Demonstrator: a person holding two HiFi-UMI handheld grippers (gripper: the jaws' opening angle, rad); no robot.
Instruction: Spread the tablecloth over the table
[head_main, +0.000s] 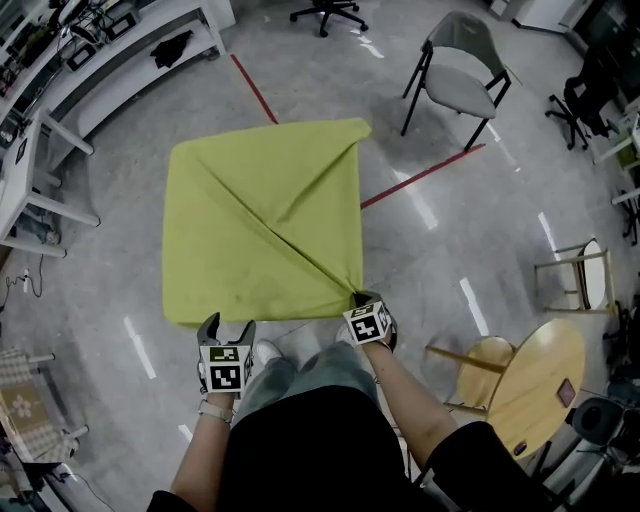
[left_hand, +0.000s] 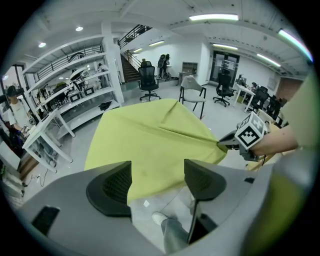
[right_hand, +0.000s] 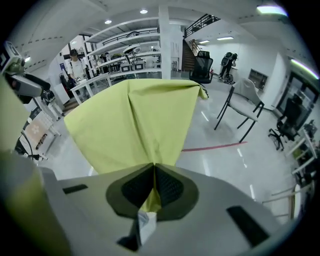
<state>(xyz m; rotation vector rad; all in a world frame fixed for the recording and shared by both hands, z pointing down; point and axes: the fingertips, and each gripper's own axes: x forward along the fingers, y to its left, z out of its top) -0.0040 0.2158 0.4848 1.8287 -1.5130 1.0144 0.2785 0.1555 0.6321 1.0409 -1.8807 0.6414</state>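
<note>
A yellow-green tablecloth (head_main: 260, 225) lies spread over the square table, creased along a diagonal that runs to its near right corner. My right gripper (head_main: 360, 298) is shut on that near right corner; in the right gripper view the cloth (right_hand: 135, 117) runs into the closed jaws, with a white tag (right_hand: 146, 222) sticking out behind them. My left gripper (head_main: 224, 328) hovers open just off the cloth's near edge, left of the person's legs. Nothing is between its fingers (left_hand: 112, 187); the cloth (left_hand: 150, 142) lies beyond them. The table itself is hidden under the cloth.
A grey chair (head_main: 460, 70) stands on the floor at the back right. A round wooden table (head_main: 540, 375) and wooden chairs are at the near right. White benches with shelves (head_main: 60, 90) line the left. Red tape lines (head_main: 420, 178) cross the floor.
</note>
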